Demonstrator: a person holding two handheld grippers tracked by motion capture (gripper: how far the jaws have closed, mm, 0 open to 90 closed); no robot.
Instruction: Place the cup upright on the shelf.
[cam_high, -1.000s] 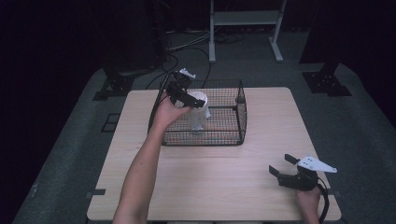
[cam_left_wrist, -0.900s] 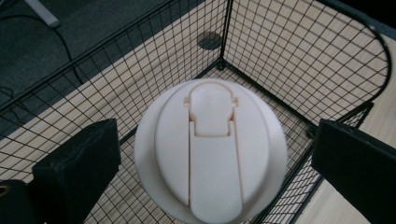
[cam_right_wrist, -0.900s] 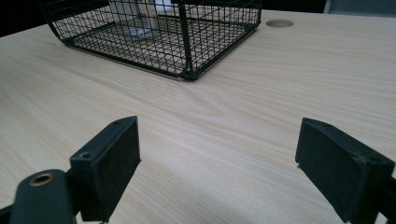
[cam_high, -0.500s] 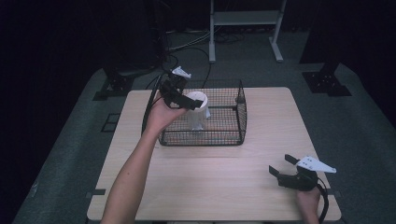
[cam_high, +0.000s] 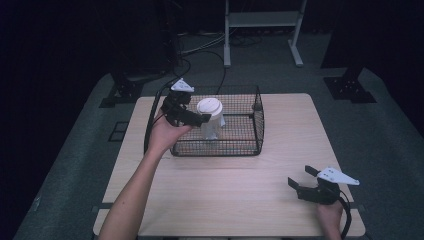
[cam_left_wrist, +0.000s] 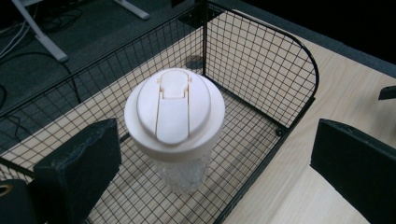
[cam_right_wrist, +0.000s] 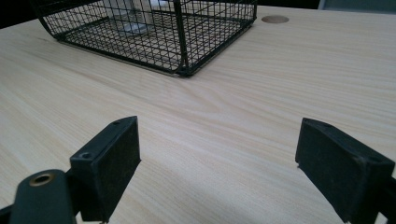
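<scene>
1. Standing upright inside the black wire-mesh basket (cam_high: 239, 145), left of centre in the high view: a clear ribbed plastic cup with a cream flip-top lid (cam_high: 210, 116); in the left gripper view, at the middle of the frame (cam_left_wrist: 175, 116), base on the basket's mesh floor.
2. Hovering at the basket's left wall, upper left of the desk in the high view: the left tool (cam_high: 196, 120), held by the left hand (cam_high: 165, 134), jaws spread wide, gripping nothing.
3. In the left gripper view, jaws at the lower left and lower right corners, lid lying between them and farther up the frame, apart from both pads.
4. Cannot tell from either view whether the left tool's tips touch the cup's side; seen from above, tips just beside the lid.
5. Resting low over the pale wooden desk (cam_high: 235, 190) at the lower right of the high view: the right tool (cam_high: 300, 181), jaws wide apart, empty.
6. In the right gripper view, bare wood grain between the two black pads, basket (cam_right_wrist: 154, 32) well apart at the top of the frame.
</scene>
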